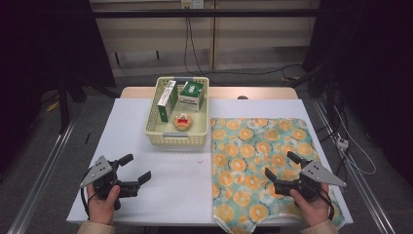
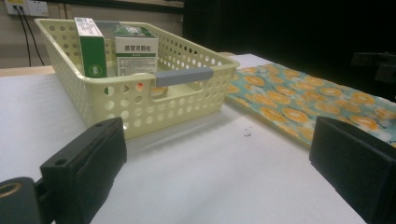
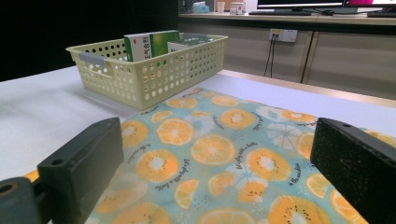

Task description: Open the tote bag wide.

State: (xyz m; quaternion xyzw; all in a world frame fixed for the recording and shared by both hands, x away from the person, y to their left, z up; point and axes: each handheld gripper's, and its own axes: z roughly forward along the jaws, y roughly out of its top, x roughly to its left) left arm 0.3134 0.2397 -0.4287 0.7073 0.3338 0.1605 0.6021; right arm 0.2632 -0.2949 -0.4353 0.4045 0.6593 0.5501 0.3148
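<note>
From the high view I hold the left gripper (image 1: 138, 168) at lower left over the bare white table (image 1: 165, 185) and the right gripper (image 1: 281, 165) at lower right over the orange-slice printed teal cloth (image 1: 258, 161), both wide open and empty. In the left gripper view the perforated pale-yellow plastic basket (image 2: 135, 98) sits upper left. In the right gripper view the cloth spreads across the lower frame; I judge it soft and limp, best pinched at an edge.

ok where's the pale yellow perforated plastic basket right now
In the high view the pale yellow perforated plastic basket sits at the table's far middle, just left of the orange-slice patterned cloth's far corner.
</note>
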